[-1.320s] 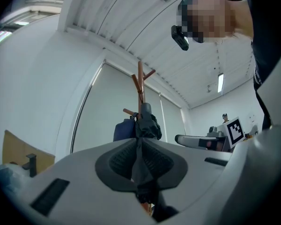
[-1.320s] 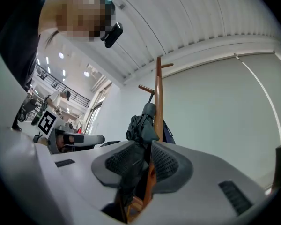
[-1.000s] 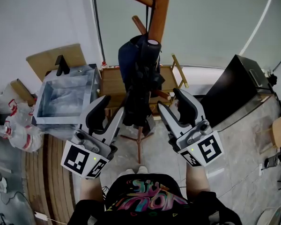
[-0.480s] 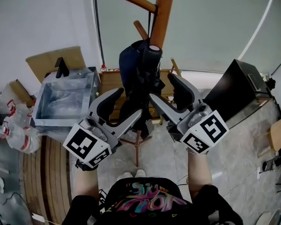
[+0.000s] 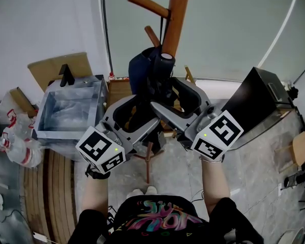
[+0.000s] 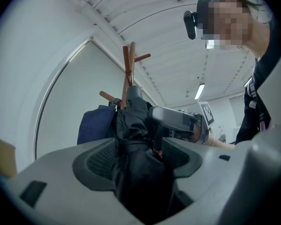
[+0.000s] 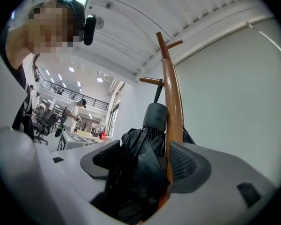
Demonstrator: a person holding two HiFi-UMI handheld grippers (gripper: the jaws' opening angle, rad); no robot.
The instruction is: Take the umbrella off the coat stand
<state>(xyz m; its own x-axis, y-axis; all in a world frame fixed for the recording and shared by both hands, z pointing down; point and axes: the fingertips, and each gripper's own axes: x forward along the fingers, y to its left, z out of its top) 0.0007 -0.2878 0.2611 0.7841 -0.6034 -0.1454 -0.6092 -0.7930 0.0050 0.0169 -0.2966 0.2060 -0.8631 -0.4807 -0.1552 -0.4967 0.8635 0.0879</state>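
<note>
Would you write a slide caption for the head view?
Left gripper and right gripper, jaws just opened, each straddle the umbrella on the coat stand.

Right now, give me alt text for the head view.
The left gripper and right gripper reach around a folded black umbrella hanging on a coat stand; their jaws, just opened, have the umbrella between them. A navy bag hangs beside it.

On coat stand [image 5: 177,9]: umbrella [image 5: 155,85] (bag [image 5: 139,70] perhaps behind)
</note>
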